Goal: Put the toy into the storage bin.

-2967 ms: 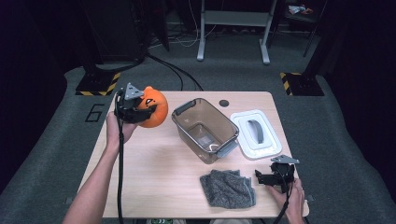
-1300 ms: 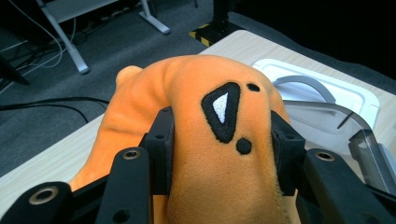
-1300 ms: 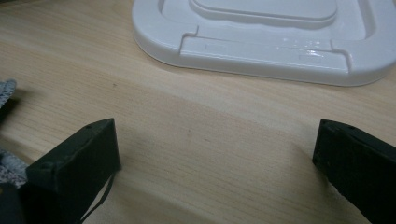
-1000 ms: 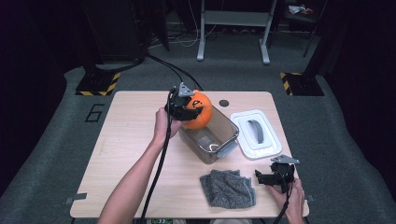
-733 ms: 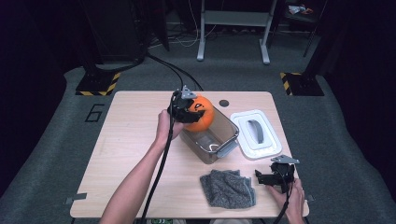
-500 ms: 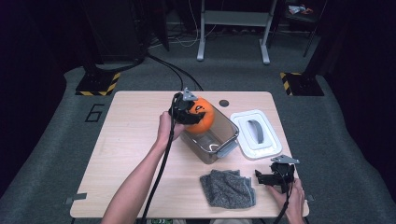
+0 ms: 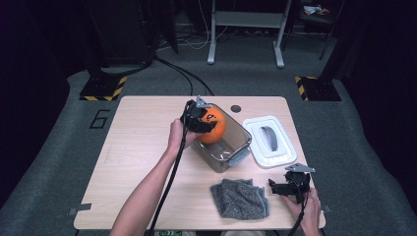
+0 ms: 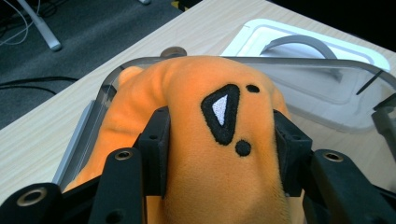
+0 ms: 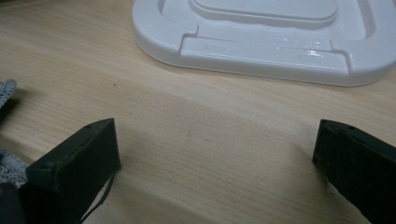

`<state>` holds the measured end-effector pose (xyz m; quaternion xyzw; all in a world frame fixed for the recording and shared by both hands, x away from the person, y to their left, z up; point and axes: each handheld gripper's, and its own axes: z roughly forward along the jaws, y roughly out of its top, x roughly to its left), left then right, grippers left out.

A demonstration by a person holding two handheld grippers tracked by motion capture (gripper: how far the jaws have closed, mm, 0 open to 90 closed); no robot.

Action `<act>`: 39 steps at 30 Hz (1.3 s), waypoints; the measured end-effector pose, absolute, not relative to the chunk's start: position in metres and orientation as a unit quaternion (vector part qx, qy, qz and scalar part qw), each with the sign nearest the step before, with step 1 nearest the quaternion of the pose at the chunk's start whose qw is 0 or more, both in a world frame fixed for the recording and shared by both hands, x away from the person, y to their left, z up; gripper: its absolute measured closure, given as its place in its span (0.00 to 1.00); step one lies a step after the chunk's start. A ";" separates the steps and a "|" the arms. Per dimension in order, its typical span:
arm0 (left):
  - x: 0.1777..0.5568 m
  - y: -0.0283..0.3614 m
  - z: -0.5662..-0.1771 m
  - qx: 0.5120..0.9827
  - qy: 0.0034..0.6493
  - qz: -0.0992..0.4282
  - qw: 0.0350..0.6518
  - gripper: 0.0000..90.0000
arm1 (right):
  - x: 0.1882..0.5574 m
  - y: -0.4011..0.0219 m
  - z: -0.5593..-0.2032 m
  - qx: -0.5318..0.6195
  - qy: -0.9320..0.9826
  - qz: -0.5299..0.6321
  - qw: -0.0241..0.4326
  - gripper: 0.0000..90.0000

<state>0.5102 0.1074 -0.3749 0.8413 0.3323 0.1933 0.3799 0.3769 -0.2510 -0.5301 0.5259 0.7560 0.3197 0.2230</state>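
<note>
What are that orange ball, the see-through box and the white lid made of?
The ball looks like plush fabric: fuzzy nap, stitched black marks, dented by the tongs. The box seems clear hard plastic; the table shows through its walls. The lid looks like glossy moulded plastic, with shiny highlights.

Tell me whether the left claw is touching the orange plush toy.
Touching. In the left gripper view, the left claw's two black jaws press into the sides of the orange plush toy, denting it, above the clear container.
</note>
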 end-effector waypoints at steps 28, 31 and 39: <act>0.526 0.100 -0.401 0.869 0.355 0.141 0.314 0.34 | 0.377 -0.251 -0.530 0.525 0.756 0.320 0.223 0.00; 0.528 0.099 -0.403 0.874 0.355 0.132 0.305 0.31 | 0.377 -0.251 -0.530 0.525 0.756 0.320 0.223 0.00; 0.526 0.098 -0.396 0.875 0.345 0.131 0.313 0.26 | 0.377 -0.251 -0.530 0.524 0.757 0.320 0.224 0.00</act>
